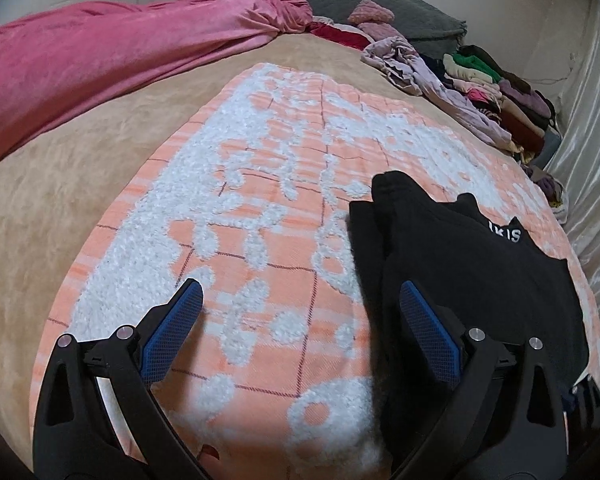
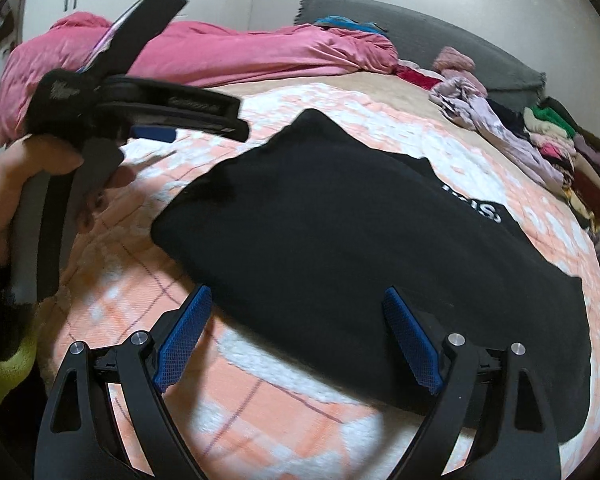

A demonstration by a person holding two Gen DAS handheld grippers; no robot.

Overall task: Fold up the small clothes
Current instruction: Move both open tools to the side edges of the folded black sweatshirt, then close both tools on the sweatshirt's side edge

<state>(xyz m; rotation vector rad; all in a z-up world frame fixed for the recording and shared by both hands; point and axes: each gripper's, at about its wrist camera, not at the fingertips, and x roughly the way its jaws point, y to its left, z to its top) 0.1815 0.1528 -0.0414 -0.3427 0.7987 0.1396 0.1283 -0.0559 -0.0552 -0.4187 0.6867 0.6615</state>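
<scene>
Broadly, your workspace is a bed (image 1: pixel 60 184) under a plush beige cover, with an orange and white tufted blanket (image 1: pixel 260 208) spread flat on top; its looped pile is nubby and could catch a fingertip. On it, to the right, lies the black garment (image 2: pixel 340 232), soft, matte and thick, with white lettering near its far right edge. It looks partly folded, though the dark cloth hides the layers, so you could pinch one layer where you meant two, or grab the blanket with it. Far off, a pink satin quilt (image 1: pixel 100 48) bunches on the left and a heap of mixed clothes (image 1: pixel 488 80) runs along the right edge. Your left gripper (image 1: pixel 300 308) hangs with fingers spread wide and nothing between them, straddling the garment's left edge. Your right gripper (image 2: pixel 296 312) is likewise wide apart and empty above the near hem. Blur suggests quick motion; a hasty drop could drag and rumple the cloth.
</scene>
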